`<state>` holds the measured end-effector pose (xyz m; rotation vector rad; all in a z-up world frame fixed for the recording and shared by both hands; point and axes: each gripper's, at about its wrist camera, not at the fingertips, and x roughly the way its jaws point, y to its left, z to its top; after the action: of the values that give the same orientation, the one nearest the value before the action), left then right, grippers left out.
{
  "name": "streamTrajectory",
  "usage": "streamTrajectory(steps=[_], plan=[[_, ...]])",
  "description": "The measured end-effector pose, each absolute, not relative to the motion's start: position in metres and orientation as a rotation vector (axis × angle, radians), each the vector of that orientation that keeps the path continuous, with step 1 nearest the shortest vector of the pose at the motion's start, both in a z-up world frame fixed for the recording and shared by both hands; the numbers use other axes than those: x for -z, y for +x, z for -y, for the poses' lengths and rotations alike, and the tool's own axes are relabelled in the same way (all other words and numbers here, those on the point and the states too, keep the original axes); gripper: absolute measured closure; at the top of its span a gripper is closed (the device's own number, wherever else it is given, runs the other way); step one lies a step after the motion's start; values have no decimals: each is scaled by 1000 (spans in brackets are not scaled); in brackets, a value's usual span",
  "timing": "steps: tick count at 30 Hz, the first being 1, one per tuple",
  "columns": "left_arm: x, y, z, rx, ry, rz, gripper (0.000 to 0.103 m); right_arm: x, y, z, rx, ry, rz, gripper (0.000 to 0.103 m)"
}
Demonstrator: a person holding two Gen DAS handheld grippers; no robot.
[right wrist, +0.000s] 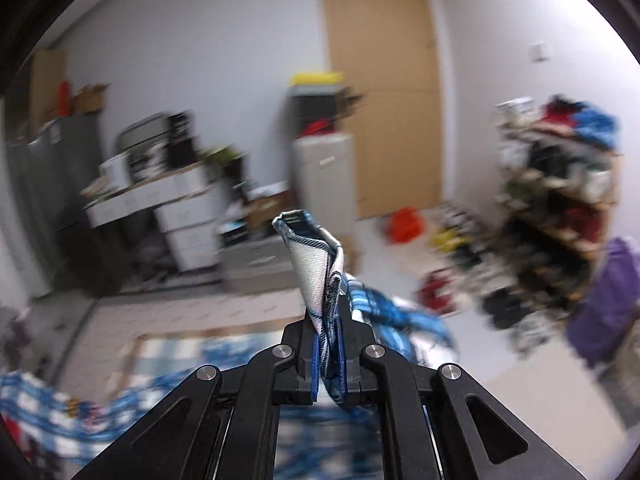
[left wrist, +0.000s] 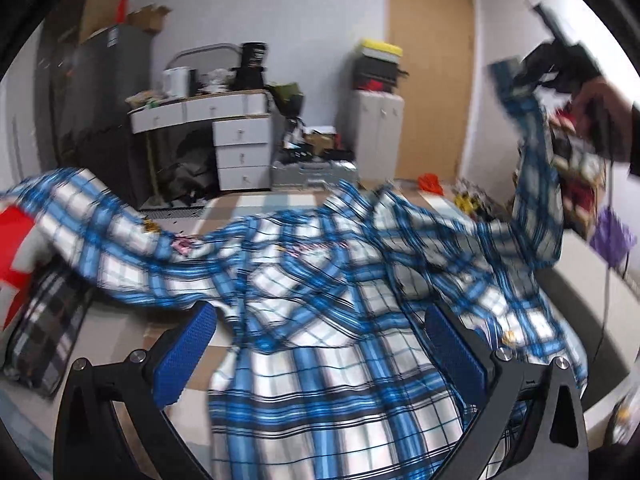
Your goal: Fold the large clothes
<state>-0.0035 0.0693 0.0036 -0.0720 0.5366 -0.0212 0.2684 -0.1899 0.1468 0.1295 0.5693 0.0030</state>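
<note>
A large blue, white and black plaid shirt [left wrist: 320,280] lies spread and rumpled over a bed. My left gripper [left wrist: 320,344] is open, its blue pads on either side of the shirt's body, just above it. My right gripper [right wrist: 328,332] is shut on the cuff of the shirt's sleeve [right wrist: 316,264], which sticks up between its pads. In the left wrist view the right gripper [left wrist: 532,76] holds that sleeve [left wrist: 532,184] high at the upper right, with the sleeve hanging down to the bed.
A dark plaid garment [left wrist: 44,340] and a red and white cloth [left wrist: 16,248] lie at the bed's left. Beyond stand a white drawer desk [left wrist: 240,144], a grey cabinet [left wrist: 380,128], a wooden door [left wrist: 432,80] and a cluttered shelf [right wrist: 560,208].
</note>
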Motion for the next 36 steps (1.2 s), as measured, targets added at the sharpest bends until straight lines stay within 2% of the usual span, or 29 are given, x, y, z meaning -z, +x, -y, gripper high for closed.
streamTrajectory(steps=[7, 13, 19, 24, 25, 27, 28, 29, 36], plan=[[-16, -29, -105, 35, -253, -460, 1, -60, 304, 39, -254, 225, -763, 96], [-20, -38, -107, 74, -279, -419, 1, 48, 314, -66, -421, 275, -929, 96], [-22, -43, -118, 106, -296, -406, 1, 131, 302, -100, -509, 358, -1092, 95], [-21, -39, -123, 104, -309, -408, 1, 159, 285, -119, -571, 365, -1199, 94], [-21, -41, -122, 104, -311, -409, 1, 164, 283, -117, -588, 392, -1232, 90], [-22, -41, -121, 102, -311, -406, 1, 171, 282, -113, -658, 472, -1300, 57], [-22, -41, -120, 100, -309, -402, 1, 173, 280, -110, -713, 525, -1330, 15], [-22, -41, -120, 98, -304, -399, 1, 171, 276, -107, -764, 561, -1324, 2], [-19, -37, -122, 68, -275, -387, 1, 105, 249, -26, -863, 557, -1148, 1]])
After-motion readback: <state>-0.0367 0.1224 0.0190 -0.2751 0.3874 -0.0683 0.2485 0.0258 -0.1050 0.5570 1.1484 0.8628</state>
